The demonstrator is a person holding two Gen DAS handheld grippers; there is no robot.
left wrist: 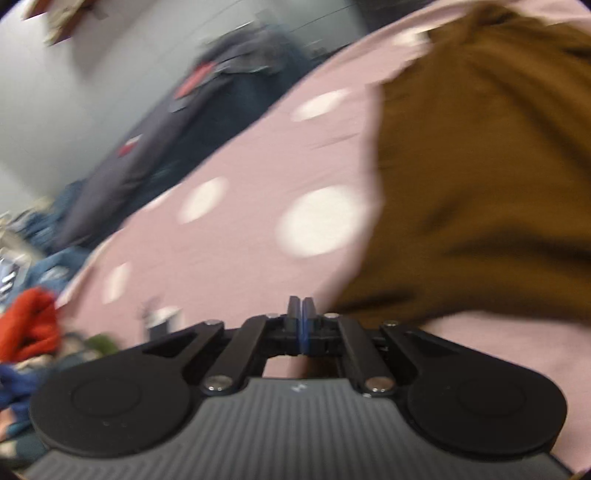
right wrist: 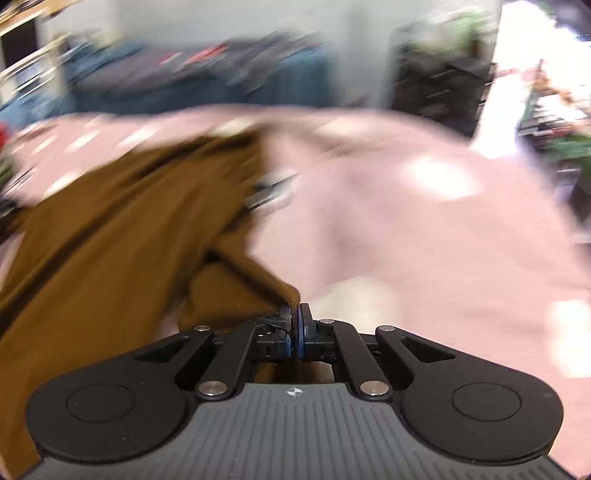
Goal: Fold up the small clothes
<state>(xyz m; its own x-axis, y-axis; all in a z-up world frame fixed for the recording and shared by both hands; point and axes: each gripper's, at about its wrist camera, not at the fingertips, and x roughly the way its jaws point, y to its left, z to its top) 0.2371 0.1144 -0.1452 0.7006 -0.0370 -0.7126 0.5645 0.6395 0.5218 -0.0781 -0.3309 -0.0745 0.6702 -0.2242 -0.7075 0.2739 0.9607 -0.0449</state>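
Brown garment (right wrist: 110, 229) spread on the pink spotted sheet (right wrist: 424, 240), one corner pinched by the right tongs (right wrist: 295, 314).

The brown garment is a plain, mustard-brown cloth, rumpled into long folds; both views are blurred, so its cut cannot be told. A corner of it rises off the sheet into the right tongs, whose jaws are clamped on the fabric. In the left wrist view the garment (left wrist: 480, 166) lies to the right of the left tongs (left wrist: 301, 306), whose jaws are pressed together with nothing seen between them, poised over the sheet (left wrist: 240, 240) just beside the garment's edge. The sheet is pale pink with white dots. Beyond the garment stands a grey wall (right wrist: 221, 22) with dark blue clothes (left wrist: 177, 122) heaped against it; a red cloth (left wrist: 33, 325) lies off the sheet's edge, well apart from the garment.
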